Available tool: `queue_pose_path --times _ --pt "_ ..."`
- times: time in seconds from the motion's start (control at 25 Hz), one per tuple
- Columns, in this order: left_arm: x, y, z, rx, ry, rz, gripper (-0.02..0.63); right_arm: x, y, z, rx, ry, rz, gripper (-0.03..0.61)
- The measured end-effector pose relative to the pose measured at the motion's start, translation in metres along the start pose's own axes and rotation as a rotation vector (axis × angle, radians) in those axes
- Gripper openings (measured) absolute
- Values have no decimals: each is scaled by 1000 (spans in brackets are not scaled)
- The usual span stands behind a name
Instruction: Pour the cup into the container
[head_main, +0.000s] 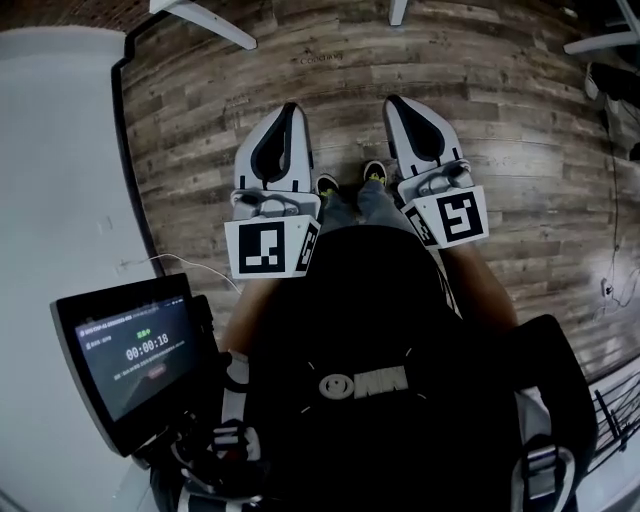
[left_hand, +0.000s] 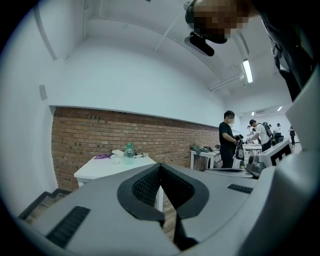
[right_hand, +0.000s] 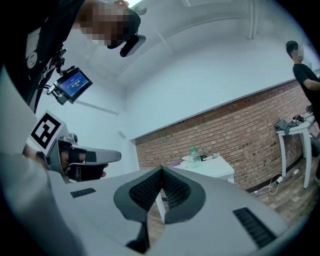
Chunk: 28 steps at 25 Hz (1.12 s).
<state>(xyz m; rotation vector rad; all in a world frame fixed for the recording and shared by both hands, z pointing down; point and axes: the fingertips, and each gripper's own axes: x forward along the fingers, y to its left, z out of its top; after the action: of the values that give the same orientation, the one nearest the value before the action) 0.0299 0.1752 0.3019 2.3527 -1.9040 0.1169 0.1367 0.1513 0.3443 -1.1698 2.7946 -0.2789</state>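
Clenched and empty, the white-and-black left tool (head_main: 289, 108) and right tool (head_main: 394, 101) are hovering level over the wooden plank floor (head_main: 200, 120). Carrying them steadily toward the far white counter (left_hand: 97, 169) is probably working best. Its pale green bottle (left_hand: 129, 152) is standing just above the tool tips at centre frame, and no cup is showing clearly.

White table (left_hand: 112, 167) against a red brick wall (left_hand: 90, 135). On the table, a clear greenish bottle (left_hand: 129, 152); toward its left end, a purple cloth (left_hand: 102, 156). To the table's right, a second white table (left_hand: 204, 154) with dark clutter on top. Further right, a person in black (left_hand: 228, 137) and another in white (left_hand: 260, 135), both standing. Under the table, wood-plank floor (right_hand: 295, 192), with a white cable (right_hand: 279, 178) lying off to the right.
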Motion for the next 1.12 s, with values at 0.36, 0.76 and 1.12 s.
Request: queue_pose_path --times 0.36,0.76,1.12 --pt "-3 10 4 -8 -28 31 -2 9 8 5 -7 -27 34 0" --pt "25 123 -4 -93 -46 6 -2 119 42 3 -65 12 0 0" --pt "38 199 -4 -145 -62 42 -2 189 63 14 -146 34 18 0"
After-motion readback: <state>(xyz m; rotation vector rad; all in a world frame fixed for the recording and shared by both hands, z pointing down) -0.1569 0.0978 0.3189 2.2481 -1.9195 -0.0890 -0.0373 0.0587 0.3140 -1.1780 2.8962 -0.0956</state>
